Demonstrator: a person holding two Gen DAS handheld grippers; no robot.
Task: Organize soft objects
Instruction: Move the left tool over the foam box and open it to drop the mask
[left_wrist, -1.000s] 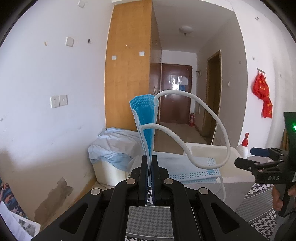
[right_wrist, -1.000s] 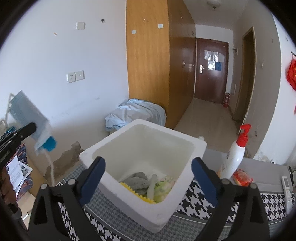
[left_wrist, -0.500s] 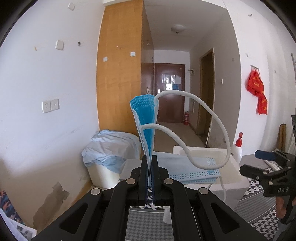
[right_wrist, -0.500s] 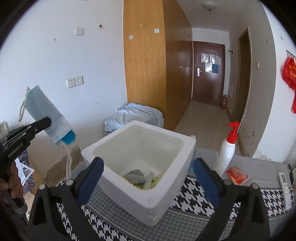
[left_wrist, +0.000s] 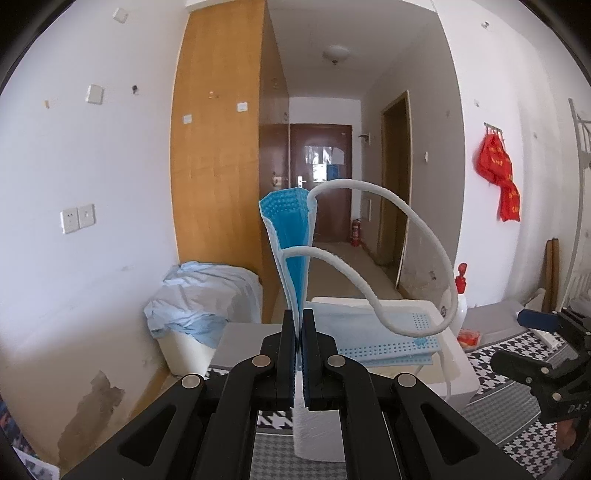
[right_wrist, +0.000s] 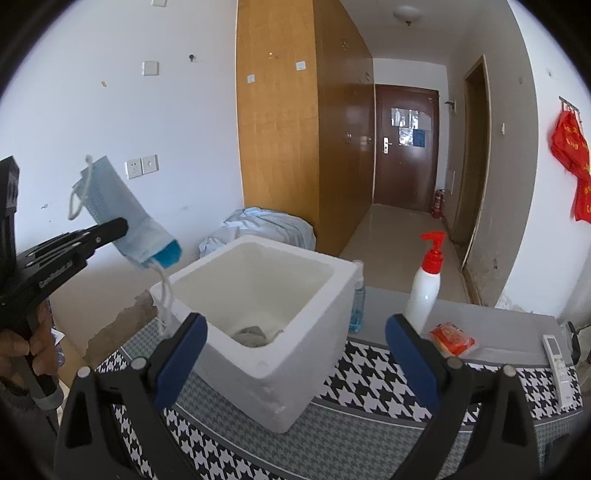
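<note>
My left gripper (left_wrist: 298, 325) is shut on a blue face mask (left_wrist: 291, 236), held in the air with its white ear loops hanging. In the right wrist view the mask (right_wrist: 122, 221) hangs just left of a white foam box (right_wrist: 332, 280), one loop touching the box's left rim. The box (left_wrist: 454, 354) stands on a houndstooth cloth and holds a grey soft item (right_wrist: 251, 334) at its bottom. My right gripper (right_wrist: 293, 350) is open and empty, in front of the box's near corner.
A white pump bottle with a red top (right_wrist: 424, 288) stands right of the box. A red packet (right_wrist: 450, 338) and a white remote (right_wrist: 556, 356) lie further right. A pale blue cloth heap (right_wrist: 258, 229) lies behind the box. A white paper roll (left_wrist: 317, 432) stands under my left gripper.
My left gripper has carried the mask to the right, closer to the foam box's left rim. My right gripper has drawn back a little from the box.
</note>
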